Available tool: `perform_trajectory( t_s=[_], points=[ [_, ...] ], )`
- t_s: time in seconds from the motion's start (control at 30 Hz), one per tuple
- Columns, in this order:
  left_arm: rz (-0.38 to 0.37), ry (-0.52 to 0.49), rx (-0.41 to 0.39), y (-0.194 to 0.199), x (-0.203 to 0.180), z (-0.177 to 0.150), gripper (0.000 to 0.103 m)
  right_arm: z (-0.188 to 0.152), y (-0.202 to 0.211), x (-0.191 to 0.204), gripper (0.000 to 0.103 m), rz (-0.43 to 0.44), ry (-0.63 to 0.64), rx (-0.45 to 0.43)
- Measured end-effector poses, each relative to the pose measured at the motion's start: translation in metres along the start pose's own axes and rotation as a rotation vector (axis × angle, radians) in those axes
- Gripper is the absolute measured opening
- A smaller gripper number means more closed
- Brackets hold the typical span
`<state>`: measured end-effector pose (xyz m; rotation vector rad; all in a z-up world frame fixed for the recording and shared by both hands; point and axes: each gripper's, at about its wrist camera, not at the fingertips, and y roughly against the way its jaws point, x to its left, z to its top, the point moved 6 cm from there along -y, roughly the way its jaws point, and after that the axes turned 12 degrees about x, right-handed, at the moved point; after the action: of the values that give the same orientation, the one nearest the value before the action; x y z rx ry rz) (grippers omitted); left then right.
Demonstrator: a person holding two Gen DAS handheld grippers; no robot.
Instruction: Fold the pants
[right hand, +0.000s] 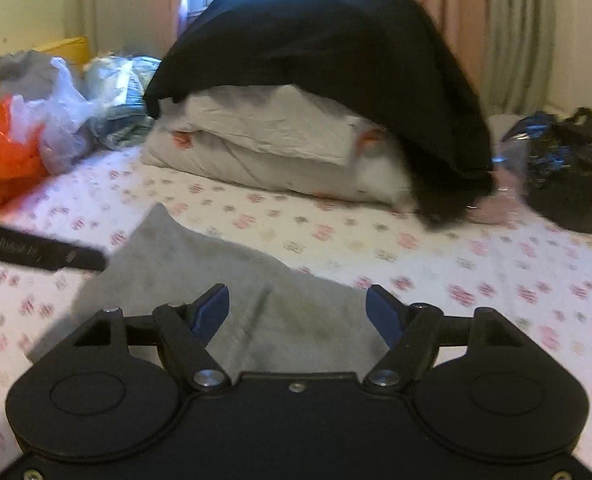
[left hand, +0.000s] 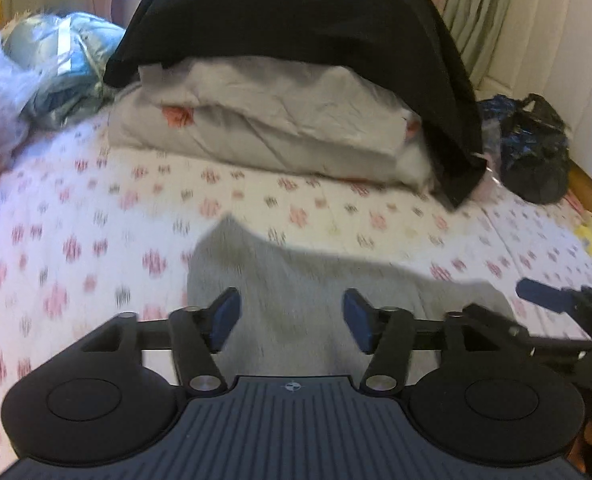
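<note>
Meanwhile, on a bed (left hand: 96, 208) spread with a white sheet dotted in pink and grey, the grey pants (left hand: 296, 280) lie bunched just ahead of me, one corner peaked up toward the pillows (left hand: 256, 120). My left gripper (left hand: 292, 316) hangs over the cloth with its blue pads spread apart, nothing caught between them; my right gripper (right hand: 297, 312) hovers over the same garment (right hand: 200, 264), likewise released, its pads wide and clear of the fabric. Each gripper shows at the edge of the other's view, the two close beside one another. Behind the pants, a black garment (left hand: 296, 12) is draped over the stacked pale pillows. Plastic bags (left hand: 36, 72) are heaped at the far left, an orange bag (right hand: 4, 152) among them, and a dark bag (left hand: 535, 152) sits at the far right near the curtains (right hand: 515, 32). Both views are blurred.
</note>
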<state>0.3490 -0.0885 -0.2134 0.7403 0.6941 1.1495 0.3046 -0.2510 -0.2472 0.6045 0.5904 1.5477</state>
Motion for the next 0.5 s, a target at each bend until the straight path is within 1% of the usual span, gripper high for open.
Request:
perform_trajectory(
  t_s=[0.03,0.1,0.13,0.17,0.23,0.27,0.3,0.33,0.37,0.4,0.5],
  points=[
    [0.010,0.001,0.007,-0.010,0.002,0.008,0.063,0.006,-0.008,-0.001,0.078,-0.007,-0.005,0.006],
    [0.017,0.027,0.055,-0.034,0.009,0.018,0.063,0.017,-0.027,-0.004,0.082,-0.037,-0.017,0.035],
    [0.025,0.037,0.086,-0.047,0.012,0.020,0.064,0.020,-0.037,-0.006,0.088,-0.043,-0.035,0.061],
    [0.040,0.039,0.121,-0.060,0.015,0.020,0.064,0.018,-0.047,-0.010,0.093,-0.039,-0.062,0.088],
    [0.078,0.044,0.207,-0.087,0.020,0.014,0.065,0.014,-0.060,-0.014,0.099,-0.024,-0.101,0.131],
    [0.077,0.049,0.237,-0.098,0.023,0.008,0.067,0.009,-0.067,-0.016,0.102,-0.025,-0.116,0.165],
    [0.069,0.053,0.260,-0.107,0.024,0.002,0.069,0.004,-0.076,-0.016,0.102,-0.026,-0.123,0.198],
    [0.076,0.053,0.262,-0.113,0.025,-0.003,0.073,-0.003,-0.082,-0.017,0.102,-0.032,-0.123,0.233],
    [0.082,0.049,0.241,-0.114,0.026,-0.006,0.077,-0.011,-0.091,-0.018,0.102,-0.044,-0.121,0.279],
    [0.096,0.039,0.211,-0.114,0.025,-0.008,0.079,-0.017,-0.096,-0.019,0.102,-0.039,-0.126,0.304],
    [0.128,0.024,0.186,-0.116,0.021,-0.013,0.083,-0.026,-0.100,-0.023,0.103,-0.006,-0.156,0.290]
  ],
)
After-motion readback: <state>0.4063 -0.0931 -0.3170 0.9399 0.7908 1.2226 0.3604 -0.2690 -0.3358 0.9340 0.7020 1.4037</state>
